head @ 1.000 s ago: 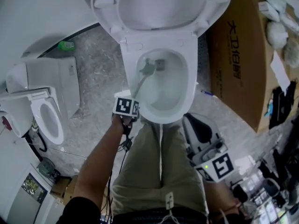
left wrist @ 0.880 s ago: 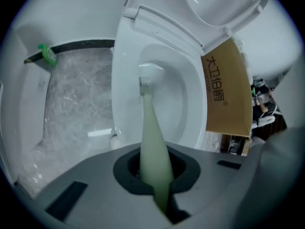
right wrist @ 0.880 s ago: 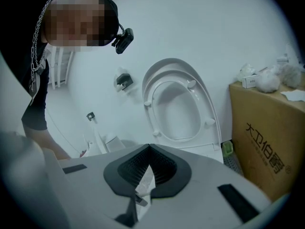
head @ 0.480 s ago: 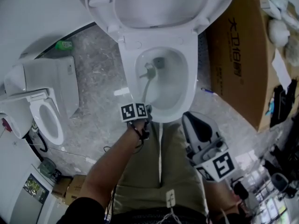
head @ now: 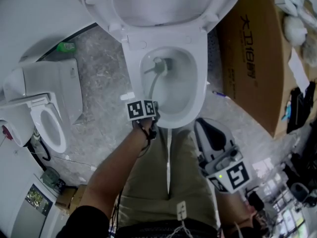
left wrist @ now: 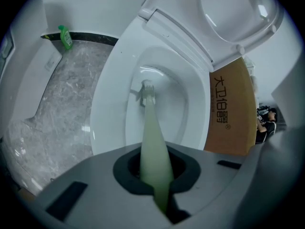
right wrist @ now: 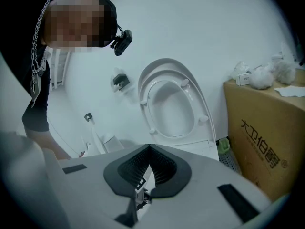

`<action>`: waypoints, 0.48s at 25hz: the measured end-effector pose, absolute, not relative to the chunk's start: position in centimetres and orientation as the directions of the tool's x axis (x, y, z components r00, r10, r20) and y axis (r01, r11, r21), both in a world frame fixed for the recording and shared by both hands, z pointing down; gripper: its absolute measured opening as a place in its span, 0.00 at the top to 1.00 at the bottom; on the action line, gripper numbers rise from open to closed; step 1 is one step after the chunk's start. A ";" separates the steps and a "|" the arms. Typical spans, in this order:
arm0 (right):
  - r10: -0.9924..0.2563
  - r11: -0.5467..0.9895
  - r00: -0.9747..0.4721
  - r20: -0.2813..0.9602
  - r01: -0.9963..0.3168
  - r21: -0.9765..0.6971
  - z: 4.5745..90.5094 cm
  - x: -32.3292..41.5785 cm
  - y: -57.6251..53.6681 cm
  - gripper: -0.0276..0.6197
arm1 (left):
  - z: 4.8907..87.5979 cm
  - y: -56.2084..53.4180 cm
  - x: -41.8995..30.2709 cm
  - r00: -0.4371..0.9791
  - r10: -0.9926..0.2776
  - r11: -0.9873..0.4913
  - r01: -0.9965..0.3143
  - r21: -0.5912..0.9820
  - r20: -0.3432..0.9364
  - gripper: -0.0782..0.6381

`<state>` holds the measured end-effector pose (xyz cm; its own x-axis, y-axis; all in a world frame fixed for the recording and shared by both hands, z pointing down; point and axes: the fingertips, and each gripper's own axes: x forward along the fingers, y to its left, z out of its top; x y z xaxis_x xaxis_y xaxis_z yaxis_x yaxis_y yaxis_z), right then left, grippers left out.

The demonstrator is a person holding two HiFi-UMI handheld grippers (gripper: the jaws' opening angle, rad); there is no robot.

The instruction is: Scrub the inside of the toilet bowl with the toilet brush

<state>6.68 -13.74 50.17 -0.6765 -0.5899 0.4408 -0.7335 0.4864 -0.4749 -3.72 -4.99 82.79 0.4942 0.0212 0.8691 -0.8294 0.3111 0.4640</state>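
Note:
The white toilet bowl (head: 195, 90) stands open with its seat and lid (head: 99, 6) raised. My left gripper (head: 147, 114) hovers at the bowl's near rim, shut on the pale green handle of the toilet brush (head: 151, 86). The brush head (head: 159, 65) rests at the back of the bowl by the drain. In the left gripper view the handle (left wrist: 151, 137) runs out from between the jaws of the left gripper (left wrist: 155, 173) to the brush head (left wrist: 147, 92) against the porcelain. My right gripper (head: 208, 133) hangs by the person's right leg, shut and empty; in its own view the right gripper (right wrist: 148, 149) faces the raised seat (right wrist: 169, 104).
A large cardboard box (head: 252, 58) stands close on the toilet's right, with loose items on top. A second, smaller toilet (head: 49, 123) sits at the left. A green bottle (head: 69, 47) lies by the wall. Dark clutter fills the right edge. The person's legs are right in front of the bowl.
The brush head has slid a little toward the back of the bowl. My left gripper has shifted slightly right along the near rim. The right gripper has stayed put.

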 end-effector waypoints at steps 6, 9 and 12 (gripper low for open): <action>-0.599 0.485 -0.669 0.440 -0.741 -0.464 50.3 8.1 -13.1 0.95 | 83.0 -6.1 -2.7 0.479 0.020 0.264 -0.849 0.457 0.878 0.89; -0.605 0.501 -0.666 0.437 -0.745 -0.441 50.4 9.3 -12.7 0.95 | 83.1 -6.4 -1.9 0.462 0.020 0.225 -0.866 0.446 0.887 0.89; -0.619 0.493 -0.659 0.428 -0.750 -0.441 50.3 10.2 -12.4 0.95 | 83.4 -6.6 -1.0 0.446 0.024 0.189 -0.881 0.434 0.894 0.89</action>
